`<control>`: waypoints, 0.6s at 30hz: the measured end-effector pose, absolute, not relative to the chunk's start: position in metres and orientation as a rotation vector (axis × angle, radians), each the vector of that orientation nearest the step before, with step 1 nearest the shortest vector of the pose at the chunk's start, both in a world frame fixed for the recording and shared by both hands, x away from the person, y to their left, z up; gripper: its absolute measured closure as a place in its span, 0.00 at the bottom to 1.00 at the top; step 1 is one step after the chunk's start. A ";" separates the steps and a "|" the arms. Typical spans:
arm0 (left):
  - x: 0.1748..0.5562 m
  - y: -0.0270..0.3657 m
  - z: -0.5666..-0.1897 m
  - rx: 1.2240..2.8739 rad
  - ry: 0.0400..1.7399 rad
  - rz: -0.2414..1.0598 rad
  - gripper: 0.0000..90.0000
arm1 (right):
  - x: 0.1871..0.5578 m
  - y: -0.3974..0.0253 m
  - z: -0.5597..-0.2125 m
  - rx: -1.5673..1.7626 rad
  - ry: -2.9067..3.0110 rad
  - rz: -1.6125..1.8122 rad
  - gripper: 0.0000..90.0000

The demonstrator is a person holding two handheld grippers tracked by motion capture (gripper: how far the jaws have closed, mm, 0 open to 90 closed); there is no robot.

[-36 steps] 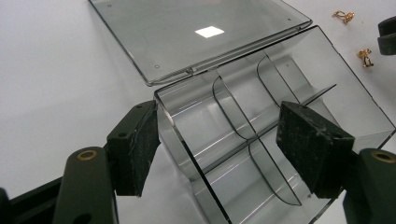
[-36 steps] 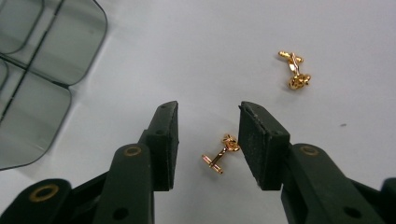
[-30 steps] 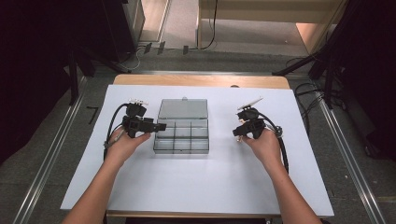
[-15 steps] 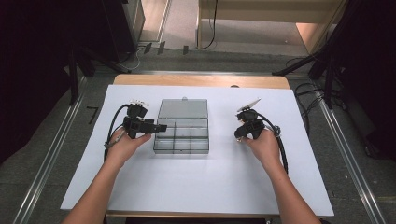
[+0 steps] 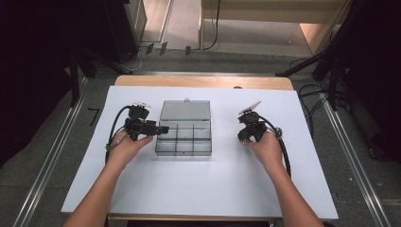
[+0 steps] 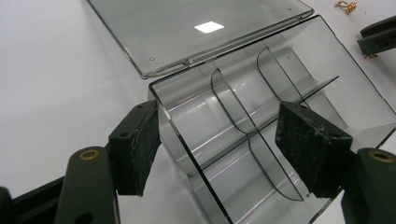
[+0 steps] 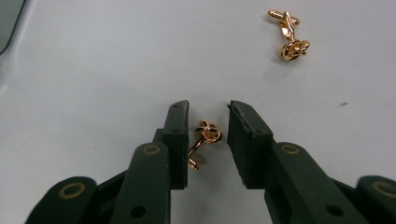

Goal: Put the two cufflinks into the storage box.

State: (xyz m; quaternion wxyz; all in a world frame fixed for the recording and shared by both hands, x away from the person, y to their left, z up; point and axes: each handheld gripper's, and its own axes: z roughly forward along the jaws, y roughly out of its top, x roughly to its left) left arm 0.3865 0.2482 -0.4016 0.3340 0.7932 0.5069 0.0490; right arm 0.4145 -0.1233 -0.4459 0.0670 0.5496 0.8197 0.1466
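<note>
The high view looks forward and down over the whole table (image 5: 198, 189). Each gripper view sits close: left on the box (image 6: 261, 140), right on cufflinks (image 7: 205, 140). The high view shares the box (image 5: 183, 135).

Box (image 6: 261, 107) clear glossy plastic; 2 cufflinks (image 7: 205, 140) shiny gold metal; table (image 5: 213, 184) matt white.

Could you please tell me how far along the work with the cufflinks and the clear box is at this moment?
Done: the clear box lies open, lid flat, compartments empty. In hand: the left gripper straddles a corner of the box with open jaws, and the right gripper has its jaws around the near cufflink, not yet closed. Left: gripping it, likely boxing it, then the far cufflink.
</note>
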 end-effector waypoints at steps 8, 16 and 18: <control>0.387 0.250 -0.401 2.065 1.328 0.125 0.36 | 0.412 -0.120 -0.446 1.643 2.486 0.402 0.86; 0.387 0.250 -0.402 2.069 1.330 0.122 0.36 | 0.414 -0.124 -0.445 1.669 2.504 0.427 0.89; 0.387 0.250 -0.402 2.068 1.330 0.121 0.36 | 0.414 -0.125 -0.445 1.667 2.507 0.436 0.89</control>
